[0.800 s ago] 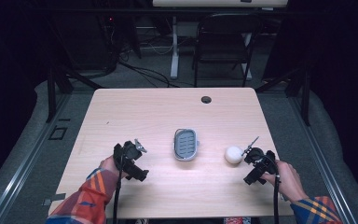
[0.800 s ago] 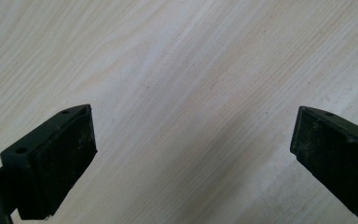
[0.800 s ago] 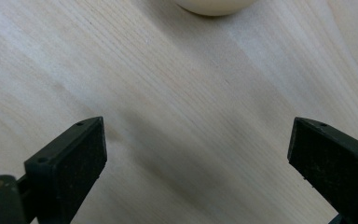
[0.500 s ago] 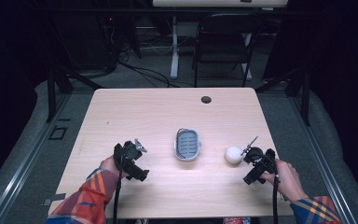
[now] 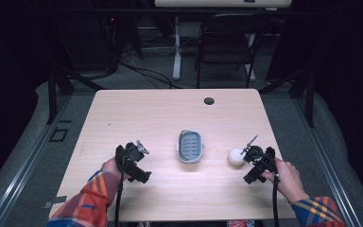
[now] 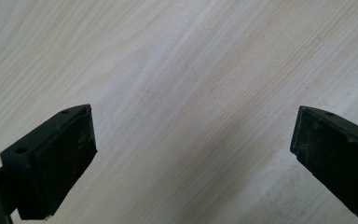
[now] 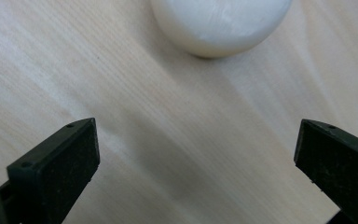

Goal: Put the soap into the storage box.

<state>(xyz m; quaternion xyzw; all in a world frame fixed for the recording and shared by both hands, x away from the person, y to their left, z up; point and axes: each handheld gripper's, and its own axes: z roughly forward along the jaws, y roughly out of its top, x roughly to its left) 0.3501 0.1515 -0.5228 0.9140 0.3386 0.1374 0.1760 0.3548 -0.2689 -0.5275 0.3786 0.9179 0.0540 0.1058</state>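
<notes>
A white round soap-like lump [image 5: 236, 156] lies on the light wooden table [image 5: 170, 113], right of a small grey oval dish [image 5: 190, 146] at the table's middle. My right gripper [image 5: 249, 152] rests low just right of the lump, jaws wide open; in the right gripper view the lump [image 7: 220, 22] sits just ahead of the open gripper [image 7: 196, 154], apart from the pads. My left gripper [image 5: 133, 152] sits at the front left, held by a hand in a plaid sleeve. Its jaws stand open [image 6: 191, 154] over bare wood.
A dark cable hole [image 5: 209, 100] marks the table's far edge. Behind the table stand a black chair [image 5: 227, 42] and a white desk leg [image 5: 176, 47] with cables on the floor. Bare wood lies between the dish and each gripper.
</notes>
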